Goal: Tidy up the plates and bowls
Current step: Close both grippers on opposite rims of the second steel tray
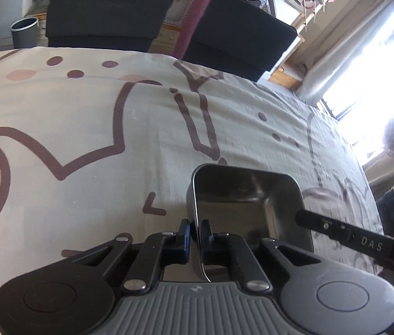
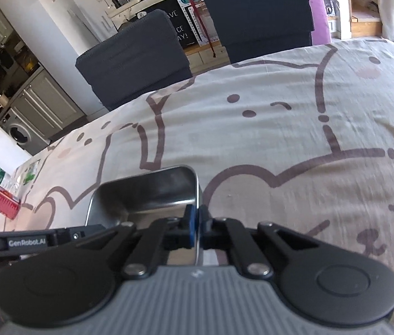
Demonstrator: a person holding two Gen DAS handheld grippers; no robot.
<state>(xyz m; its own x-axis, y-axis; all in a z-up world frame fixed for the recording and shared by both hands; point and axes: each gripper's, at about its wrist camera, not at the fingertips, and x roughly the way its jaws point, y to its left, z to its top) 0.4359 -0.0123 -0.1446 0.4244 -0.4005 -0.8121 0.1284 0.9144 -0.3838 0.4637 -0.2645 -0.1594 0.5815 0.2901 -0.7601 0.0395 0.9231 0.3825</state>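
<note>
On the cartoon-print tablecloth [image 1: 85, 128], a steel rectangular tray [image 1: 241, 195] is clamped at opposite walls by left gripper [image 1: 195, 230] and right gripper [image 2: 197, 220]; its near edge is hidden.

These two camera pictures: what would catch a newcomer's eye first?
Probably the shiny square metal dish low in the middle of each view, pinched on opposite rims by the left gripper and the right gripper. Next, the pale tablecloth with big brown cartoon outlines that fills the table. Two dark chairs stand at its far edge.
</note>
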